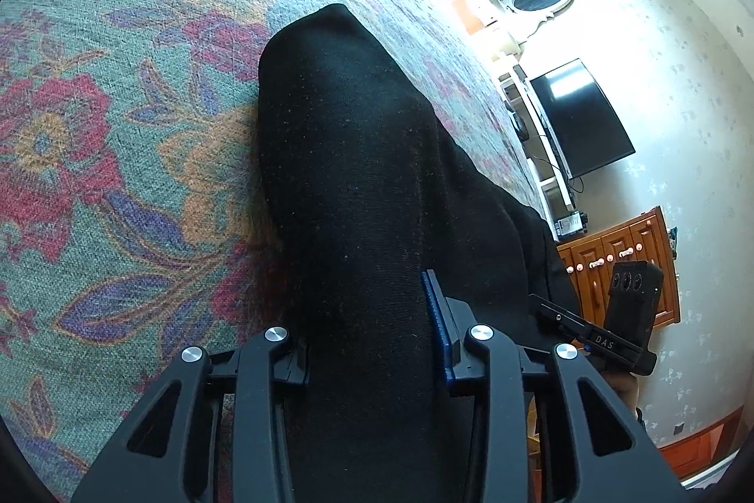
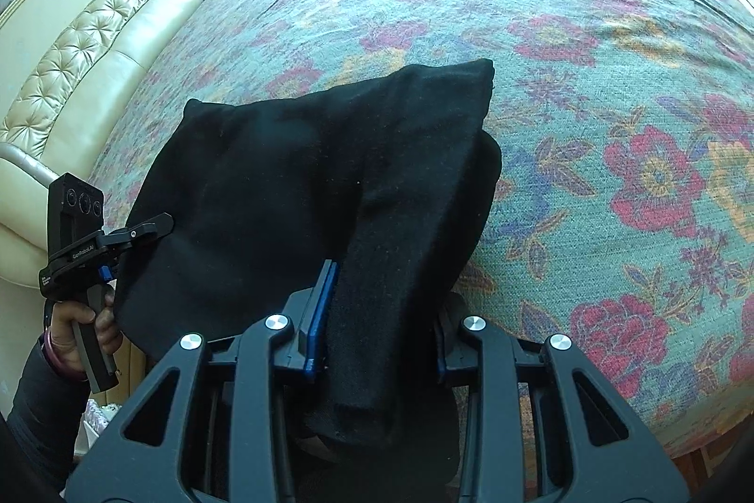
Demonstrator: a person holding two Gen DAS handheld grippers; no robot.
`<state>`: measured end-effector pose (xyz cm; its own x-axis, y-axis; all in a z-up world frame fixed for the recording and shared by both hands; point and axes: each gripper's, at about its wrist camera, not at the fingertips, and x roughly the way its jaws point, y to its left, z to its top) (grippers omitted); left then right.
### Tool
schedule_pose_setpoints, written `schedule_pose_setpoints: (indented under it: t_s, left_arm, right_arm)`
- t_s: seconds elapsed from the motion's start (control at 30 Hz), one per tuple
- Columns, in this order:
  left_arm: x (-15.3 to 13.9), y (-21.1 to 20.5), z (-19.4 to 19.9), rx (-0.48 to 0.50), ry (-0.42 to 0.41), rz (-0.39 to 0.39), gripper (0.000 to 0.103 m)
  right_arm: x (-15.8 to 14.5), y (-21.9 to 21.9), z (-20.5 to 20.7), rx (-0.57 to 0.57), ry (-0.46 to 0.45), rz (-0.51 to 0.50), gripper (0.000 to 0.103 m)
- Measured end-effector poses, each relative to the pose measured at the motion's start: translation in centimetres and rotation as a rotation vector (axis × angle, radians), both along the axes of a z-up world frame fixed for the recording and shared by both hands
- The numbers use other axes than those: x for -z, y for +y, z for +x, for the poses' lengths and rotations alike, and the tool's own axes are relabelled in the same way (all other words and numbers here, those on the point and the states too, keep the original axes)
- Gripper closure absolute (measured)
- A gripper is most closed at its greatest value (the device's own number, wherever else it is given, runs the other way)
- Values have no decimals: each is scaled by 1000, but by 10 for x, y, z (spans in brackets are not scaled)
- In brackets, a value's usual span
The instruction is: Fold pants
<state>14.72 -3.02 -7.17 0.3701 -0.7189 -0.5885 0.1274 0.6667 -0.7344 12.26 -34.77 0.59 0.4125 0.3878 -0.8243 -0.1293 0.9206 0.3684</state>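
Black pants (image 2: 292,182) lie partly folded on the floral bedspread (image 2: 612,78), their near edge lifted. My right gripper (image 2: 377,314) is shut on a thick fold of the pants at the near right corner. My left gripper (image 1: 372,333) is shut on the pants (image 1: 358,154) at the other near corner; the cloth fills the gap between its fingers. The left gripper also shows in the right wrist view (image 2: 141,232) at the pants' left edge, held by a hand. The right gripper's body shows in the left wrist view (image 1: 612,328).
The bedspread (image 1: 118,126) spreads wide to the far side. A cream tufted headboard (image 2: 94,45) stands at the left. A black TV (image 1: 579,116) and a wooden cabinet (image 1: 626,262) stand by the wall beyond the bed's edge.
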Motion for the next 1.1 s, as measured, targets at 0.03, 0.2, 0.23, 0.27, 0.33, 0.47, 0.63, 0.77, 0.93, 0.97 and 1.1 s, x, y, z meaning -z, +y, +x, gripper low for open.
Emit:
schedule_pose_setpoints:
  t_s: [0.03, 0.2, 0.23, 0.27, 0.33, 0.47, 0.63, 0.77, 0.93, 0.97, 1.1]
  left_arm:
    - [0, 1, 0, -1, 0, -2, 67]
    - [-1, 9, 1, -2, -7, -5, 68]
    - [-1, 10, 1, 0, -8, -6, 68]
    - [-1, 11, 1, 0, -9, -4, 68]
    - [-1, 13, 1, -4, -7, -10, 68]
    - [-1, 18, -1, -7, -10, -16, 69]
    - [-3, 22, -1, -7, -10, -13, 70]
    - [-7, 21, -1, -4, -22, -18, 71]
    - [-14, 29, 1, -14, -49, -25, 73]
    - [-14, 32, 2, -20, -54, -21, 73]
    - [-7, 43, 7, -46, -48, -30, 73]
  right_arm:
    - [0, 1, 0, -2, -5, -5, 71]
    - [-2, 6, 3, -12, -29, -38, 71]
    - [-2, 7, 3, -12, -33, -42, 71]
    - [-3, 7, 3, -11, -37, -41, 71]
    - [-3, 8, 5, -13, -39, -41, 71]
    - [-3, 8, 7, -14, -46, -38, 71]
    - [-6, 9, 8, -21, -60, -39, 72]
    - [-8, 8, 8, -20, -73, -36, 73]
    - [-16, 16, 13, -40, -113, -53, 73]
    - [-16, 16, 16, -38, -115, -41, 73]
    - [-11, 24, 30, -43, -120, -28, 73]
